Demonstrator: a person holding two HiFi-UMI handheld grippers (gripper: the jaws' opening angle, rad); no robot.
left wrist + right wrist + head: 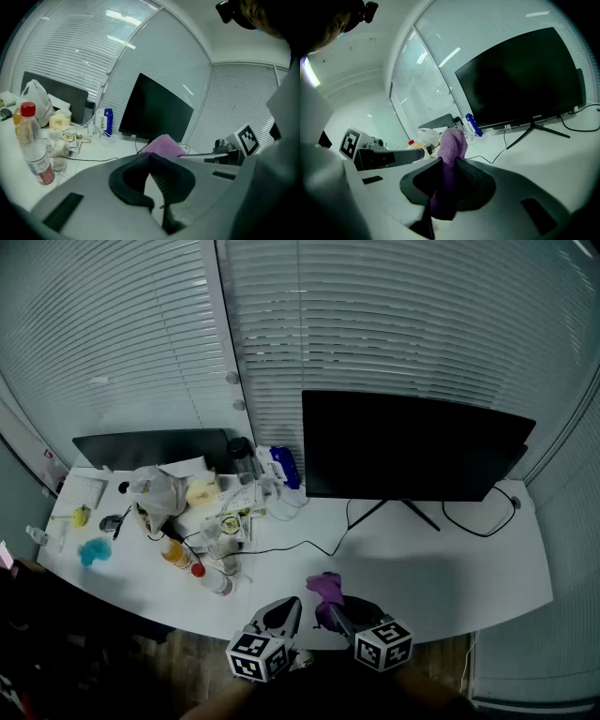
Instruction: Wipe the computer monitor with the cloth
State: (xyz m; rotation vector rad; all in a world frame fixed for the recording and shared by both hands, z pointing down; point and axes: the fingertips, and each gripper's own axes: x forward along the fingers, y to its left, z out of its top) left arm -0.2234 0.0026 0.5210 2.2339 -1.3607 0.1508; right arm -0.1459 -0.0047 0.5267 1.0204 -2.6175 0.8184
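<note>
The black computer monitor (412, 446) stands on the white desk (441, 568) at the back right; it also shows in the left gripper view as a dark screen (157, 110) and fills the right gripper view's upper right (525, 84). A purple cloth (451, 154) is pinched in my right gripper (330, 607), which is shut on it near the desk's front edge. The cloth (326, 587) sticks up from the jaws. My left gripper (286, 613) hovers beside it, jaws together with nothing between them. In the left gripper view the cloth (164, 144) peeks over the jaws.
Clutter fills the desk's left half: a plastic bag (155, 488), bottles (176, 554), a red-capped bottle (33, 140), papers and a blue box (281, 465). A second dark screen (155, 446) lies at back left. Cables (478, 517) trail by the monitor stand. Blinds behind.
</note>
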